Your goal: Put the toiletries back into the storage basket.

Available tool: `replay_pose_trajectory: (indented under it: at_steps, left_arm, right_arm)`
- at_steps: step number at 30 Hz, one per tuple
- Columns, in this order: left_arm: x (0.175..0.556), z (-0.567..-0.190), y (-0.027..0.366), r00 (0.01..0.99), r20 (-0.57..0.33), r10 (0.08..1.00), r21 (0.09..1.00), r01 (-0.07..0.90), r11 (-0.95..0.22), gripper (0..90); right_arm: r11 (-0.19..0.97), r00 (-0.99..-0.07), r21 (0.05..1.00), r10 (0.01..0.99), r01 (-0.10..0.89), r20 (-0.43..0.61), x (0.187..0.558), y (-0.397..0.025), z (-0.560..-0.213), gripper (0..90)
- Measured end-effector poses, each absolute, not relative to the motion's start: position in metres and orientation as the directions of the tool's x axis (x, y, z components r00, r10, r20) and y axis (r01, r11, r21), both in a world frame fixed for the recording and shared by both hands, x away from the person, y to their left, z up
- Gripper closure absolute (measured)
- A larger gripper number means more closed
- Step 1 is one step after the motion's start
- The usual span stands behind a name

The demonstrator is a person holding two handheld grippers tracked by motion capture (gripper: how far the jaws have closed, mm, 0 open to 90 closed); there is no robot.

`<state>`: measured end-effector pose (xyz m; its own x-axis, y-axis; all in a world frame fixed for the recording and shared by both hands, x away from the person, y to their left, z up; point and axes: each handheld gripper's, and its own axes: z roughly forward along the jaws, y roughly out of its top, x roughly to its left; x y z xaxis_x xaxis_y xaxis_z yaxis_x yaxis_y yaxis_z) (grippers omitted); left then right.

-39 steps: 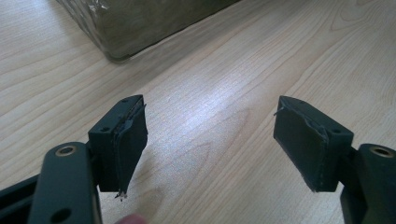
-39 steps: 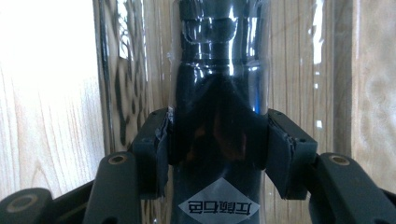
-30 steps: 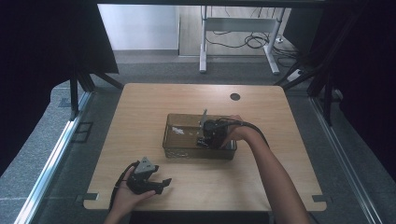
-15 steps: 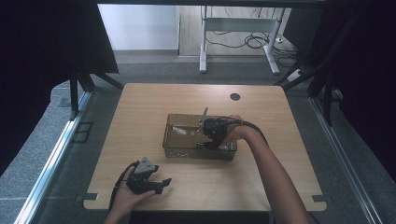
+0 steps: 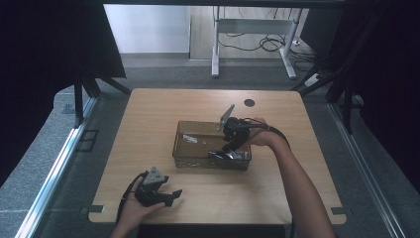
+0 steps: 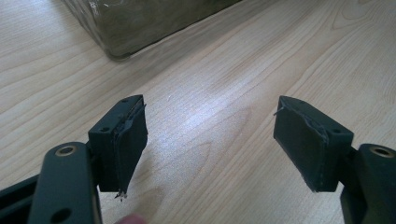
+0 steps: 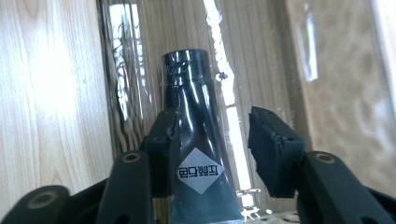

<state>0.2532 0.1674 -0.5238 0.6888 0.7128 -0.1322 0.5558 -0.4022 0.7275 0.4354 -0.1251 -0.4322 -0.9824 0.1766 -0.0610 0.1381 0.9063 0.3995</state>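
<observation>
A clear plastic box (image 5: 184, 147) stands in the middle of the wooden table (image 5: 148, 114). A black tube (image 7: 196, 93) with a white diamond label lies inside it, also seen as the dark tube (image 5: 222, 154) near the box's front right. My right gripper (image 7: 212, 126) reaches down into the box (image 7: 327, 70) and is open; the tube lies between its jaws, against the left one and apart from the right one. From above, the right gripper (image 5: 227, 148) is tilted over the box's right end. My left gripper (image 6: 210, 135) is open and holds nothing, resting low over the table near the front left edge (image 5: 168, 196).
A corner of the box (image 6: 140, 23) shows ahead of the left gripper. A white label (image 5: 190, 140) lies in the box's left half. A dark round hole (image 5: 249, 102) marks the table's far side. Table legs and cables (image 5: 257, 44) stand beyond the table.
The right gripper has lifted and tilted back a little over the box's right end, its grey plate now standing up. The left gripper has stayed put.
</observation>
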Motion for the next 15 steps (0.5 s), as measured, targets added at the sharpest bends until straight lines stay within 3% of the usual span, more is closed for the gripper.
replay_pose_trajectory:
  at_steps: [6,15]
  left_arm:
    - [0.253,-0.523,0.167,0.691,-0.130,0.711,0.726,0.555,-0.407,26.3]
    - [0.253,-0.524,0.165,0.692,-0.129,0.710,0.726,0.554,-0.408,26.3]
  right_arm:
    - [0.877,-0.975,0.455,0.210,0.157,-0.067,0.428,-0.140,-0.422,62.4]
    - [0.836,-0.968,0.523,0.240,0.165,-0.078,0.414,-0.165,-0.416,62.9]
